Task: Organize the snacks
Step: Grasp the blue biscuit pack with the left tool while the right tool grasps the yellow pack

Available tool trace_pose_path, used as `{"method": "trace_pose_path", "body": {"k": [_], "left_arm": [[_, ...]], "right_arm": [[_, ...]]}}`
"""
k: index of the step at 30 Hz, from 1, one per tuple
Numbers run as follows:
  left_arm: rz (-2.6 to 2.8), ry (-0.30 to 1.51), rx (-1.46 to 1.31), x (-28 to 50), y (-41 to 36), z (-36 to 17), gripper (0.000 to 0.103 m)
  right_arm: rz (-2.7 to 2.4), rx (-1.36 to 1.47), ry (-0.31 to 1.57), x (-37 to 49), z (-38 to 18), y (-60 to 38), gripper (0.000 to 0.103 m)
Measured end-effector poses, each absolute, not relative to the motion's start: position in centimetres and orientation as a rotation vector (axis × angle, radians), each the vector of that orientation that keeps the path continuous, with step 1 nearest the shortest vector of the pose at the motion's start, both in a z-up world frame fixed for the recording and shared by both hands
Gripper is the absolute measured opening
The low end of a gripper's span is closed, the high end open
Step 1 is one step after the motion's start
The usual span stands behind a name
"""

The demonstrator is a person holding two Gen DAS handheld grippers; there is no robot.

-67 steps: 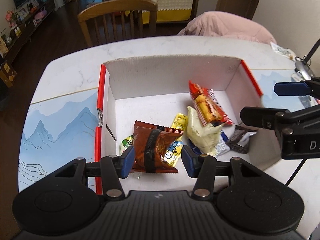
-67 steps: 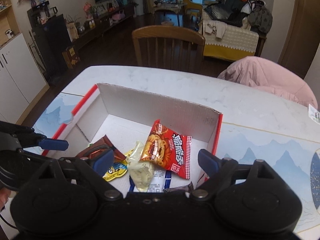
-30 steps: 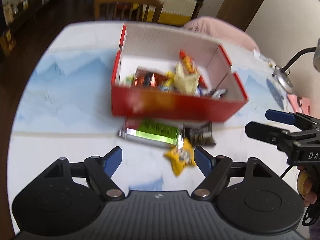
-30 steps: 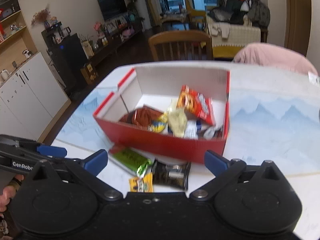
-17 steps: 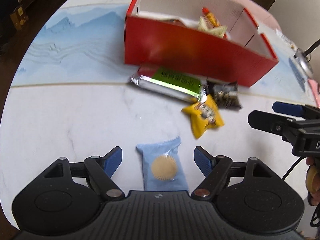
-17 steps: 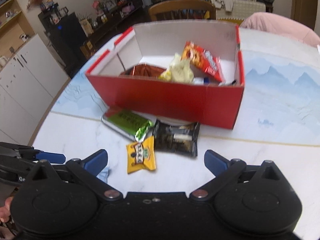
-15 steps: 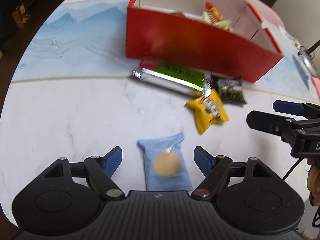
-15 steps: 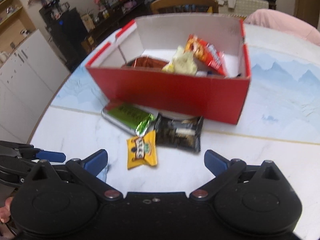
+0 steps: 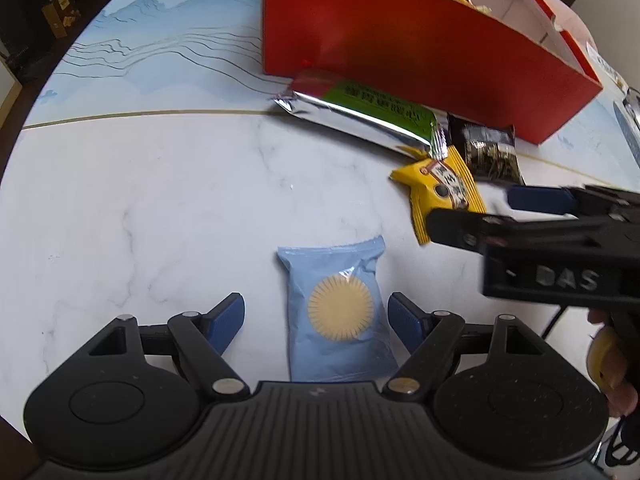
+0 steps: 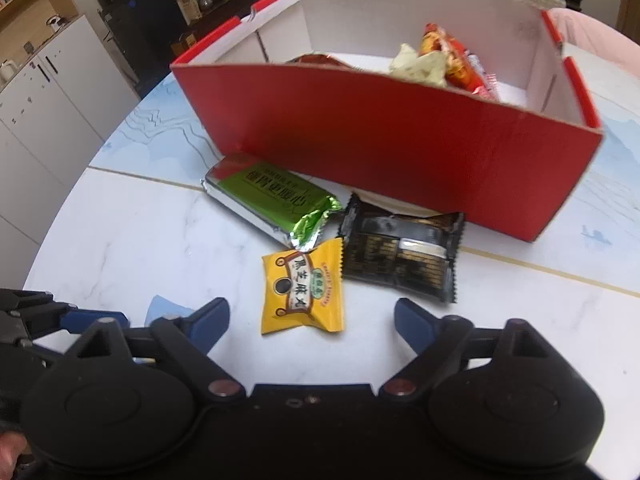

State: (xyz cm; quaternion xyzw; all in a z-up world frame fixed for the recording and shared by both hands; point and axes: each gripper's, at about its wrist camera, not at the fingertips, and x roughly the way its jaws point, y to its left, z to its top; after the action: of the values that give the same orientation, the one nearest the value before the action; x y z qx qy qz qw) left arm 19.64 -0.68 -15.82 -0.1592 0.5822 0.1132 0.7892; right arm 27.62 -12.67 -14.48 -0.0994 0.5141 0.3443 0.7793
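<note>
A light blue snack packet (image 9: 340, 320) with a round biscuit picture lies on the marble table between the fingers of my left gripper (image 9: 316, 322), which is open and not touching it. My right gripper (image 10: 312, 318) hovers just above a yellow snack packet (image 10: 304, 292); its jaws are closing, with the packet's lower end between them and the pads clear of it. A green and silver bar (image 10: 272, 200) and a black packet (image 10: 400, 252) lie in front of the red box (image 10: 400, 152), which holds several snacks. The right gripper (image 9: 472, 212) also shows in the left wrist view.
The white marble table (image 9: 140, 200) has a blue mountain print near the box. A hand (image 9: 612, 368) holds the right gripper's handle. White cabinets (image 10: 52, 92) and a dark shelf stand beyond the table's left edge.
Both grippers have sunk from over the box to the table in front of it. The blue packet now lies between the left fingers, and the right fingers have drawn in around the yellow packet.
</note>
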Motion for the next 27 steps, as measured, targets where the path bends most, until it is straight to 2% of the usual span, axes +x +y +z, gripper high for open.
{"method": "trace_pose_path", "body": {"k": [2,7,9,13,16,19,27], "left_arm": [[0.245,1.252,-0.335,19.8,-0.9,-15.9,0.078],[0.252,1.258,-0.293,19.9,-1.4,-16.0,0.073],[0.241,1.254,-0.284,19.9,-1.7,-15.9,0.067],[0.22,1.252,-0.261,20.0,-2.2,-15.6,0.053],[0.214,1.25,-0.252,20.0,-2.4,-15.5,0.048],[0.215,1.247,-0.269,19.9,-2.1,-15.4,0.046],[0.196,1.242,-0.313,19.8,-1.5,-15.2,0.044]], "right_arm": [[0.753,-0.22,1.126,27.8,-14.8,-12.4,0.078],[0.749,-0.246,1.118,27.8,-15.2,-11.7,0.073],[0.746,-0.258,1.108,27.7,-15.3,-11.5,0.071],[0.751,-0.288,1.089,27.3,-15.3,-11.1,0.06],[0.752,-0.3,1.078,27.1,-15.3,-11.0,0.053],[0.743,-0.299,1.069,27.0,-15.2,-11.2,0.046],[0.729,-0.235,1.073,27.0,-14.8,-12.2,0.037]]}}
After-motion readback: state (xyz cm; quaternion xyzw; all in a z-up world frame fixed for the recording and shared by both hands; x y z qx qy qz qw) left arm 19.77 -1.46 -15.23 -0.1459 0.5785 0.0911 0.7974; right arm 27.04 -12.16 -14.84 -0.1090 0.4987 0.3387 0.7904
